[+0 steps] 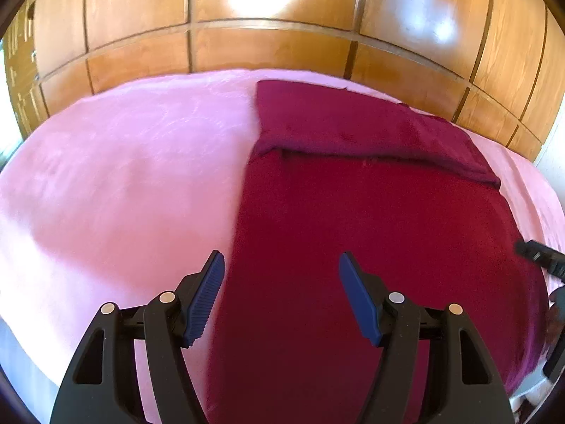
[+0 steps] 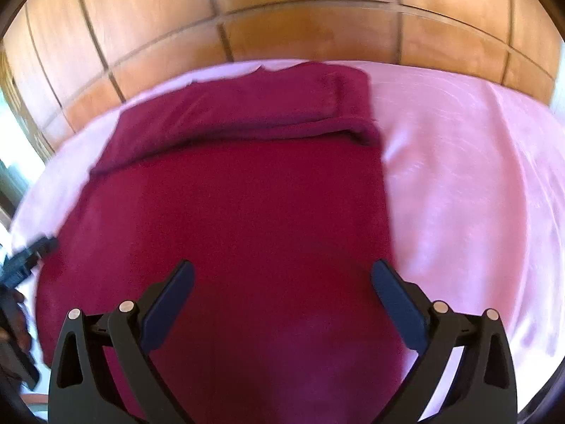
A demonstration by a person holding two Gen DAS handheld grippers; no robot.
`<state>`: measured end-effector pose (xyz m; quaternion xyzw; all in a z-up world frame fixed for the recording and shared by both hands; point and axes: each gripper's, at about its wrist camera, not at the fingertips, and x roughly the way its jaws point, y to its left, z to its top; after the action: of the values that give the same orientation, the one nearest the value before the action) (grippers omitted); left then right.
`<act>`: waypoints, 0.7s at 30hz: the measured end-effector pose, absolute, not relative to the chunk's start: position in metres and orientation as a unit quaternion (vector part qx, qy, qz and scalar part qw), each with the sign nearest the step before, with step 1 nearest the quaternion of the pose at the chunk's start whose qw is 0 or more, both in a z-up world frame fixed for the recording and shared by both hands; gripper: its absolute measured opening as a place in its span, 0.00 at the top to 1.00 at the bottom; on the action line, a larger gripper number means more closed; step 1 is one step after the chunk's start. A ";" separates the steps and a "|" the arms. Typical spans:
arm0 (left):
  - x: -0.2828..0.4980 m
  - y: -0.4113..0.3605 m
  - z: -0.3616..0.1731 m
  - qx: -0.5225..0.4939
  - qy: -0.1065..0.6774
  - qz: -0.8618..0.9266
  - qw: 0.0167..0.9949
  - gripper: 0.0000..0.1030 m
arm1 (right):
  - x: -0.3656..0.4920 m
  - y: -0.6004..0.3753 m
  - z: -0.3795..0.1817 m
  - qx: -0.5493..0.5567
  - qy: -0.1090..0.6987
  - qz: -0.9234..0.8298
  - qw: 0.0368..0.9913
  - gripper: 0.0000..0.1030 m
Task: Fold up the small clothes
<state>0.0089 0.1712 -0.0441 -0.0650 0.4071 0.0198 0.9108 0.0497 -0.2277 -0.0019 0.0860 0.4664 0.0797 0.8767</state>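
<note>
My left tongs (image 1: 281,261) and right tongs (image 2: 282,270) both hang spread wide with nothing between them, over the near part of the dark red garment (image 1: 370,219), which lies flat on the pink bedcover (image 1: 123,176), its far end folded over.

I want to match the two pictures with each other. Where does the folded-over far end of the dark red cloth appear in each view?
Left wrist view: the folded end lies upper right of centre, above the flat part of the red cloth.
Right wrist view: the folded end lies upper left of centre, thick corner at its right.
Shared landmark: the wooden panels behind the pink cover.
</note>
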 end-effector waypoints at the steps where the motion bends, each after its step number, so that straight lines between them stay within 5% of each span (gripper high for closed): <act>1: 0.002 0.177 -0.046 -0.073 0.413 0.020 0.908 0.36 | 0.044 -0.236 0.000 0.098 0.466 0.077 0.876 0.04; 5: -0.029 0.202 -0.057 -0.119 0.438 0.019 0.891 0.36 | 0.013 -0.266 -0.004 0.132 0.496 0.076 0.855 0.19; 7: -0.044 0.209 -0.060 -0.138 0.444 0.003 0.885 0.43 | -0.004 -0.273 -0.012 0.140 0.515 0.079 0.842 0.34; 14: -0.074 0.191 -0.069 -0.133 0.484 -0.064 0.862 0.72 | -0.047 -0.266 -0.021 0.108 0.571 0.116 0.805 0.59; 16: -0.077 0.185 -0.067 -0.110 0.488 -0.075 0.863 0.89 | -0.052 -0.260 -0.023 0.101 0.582 0.131 0.796 0.88; 21: -0.075 0.199 -0.036 -0.169 0.452 -0.123 0.867 0.91 | -0.041 -0.257 0.011 0.126 0.543 0.179 0.810 0.92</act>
<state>-0.0753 0.1988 -0.0357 -0.1689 0.4518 -0.1235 0.8672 -0.0408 -0.2566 0.0112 0.1264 0.5433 0.1791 0.8104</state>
